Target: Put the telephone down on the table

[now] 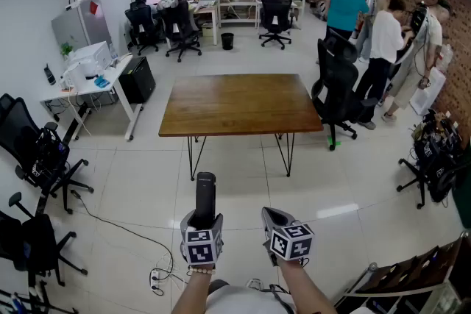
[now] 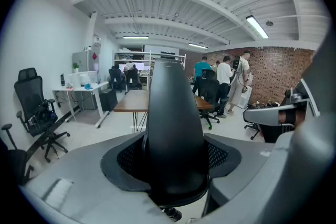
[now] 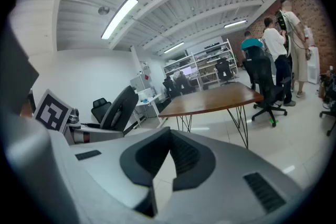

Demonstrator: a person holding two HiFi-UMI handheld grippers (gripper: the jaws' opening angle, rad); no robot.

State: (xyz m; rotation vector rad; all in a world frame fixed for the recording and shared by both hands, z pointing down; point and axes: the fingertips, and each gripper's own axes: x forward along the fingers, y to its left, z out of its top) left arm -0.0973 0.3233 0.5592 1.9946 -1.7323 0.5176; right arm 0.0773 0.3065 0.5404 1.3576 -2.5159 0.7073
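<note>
One stage is in hand here, the carrying. The telephone (image 1: 204,196) stands upright in the left gripper (image 1: 202,226), its lower end pinched between the fingers (image 2: 79,176), whose dark meshed pads press on both of its sides. It hangs over the floor (image 1: 243,180), well apart from the tabletop (image 1: 243,103), whose near edge lies ahead across the tiles. By my reading the pick-up is done, while the approach, the lowering and the release are all left. The tabletop looks bare from corner to corner. The right gripper (image 1: 274,217) is just beside the left one, its fingers drawn together at the tips with nothing between them.

The telephone is a black handset, smooth and faintly glossy, slim with a rounded top and broader toward the held end. The tabletop is brown wood, roughly rectangular with gently bowed edges, on thin black wire legs (image 1: 193,154). The floor is pale, shiny tile. Both grippers are matt grey plastic, and each carries a cube (image 1: 200,246) with black-and-white square markers.
</note>
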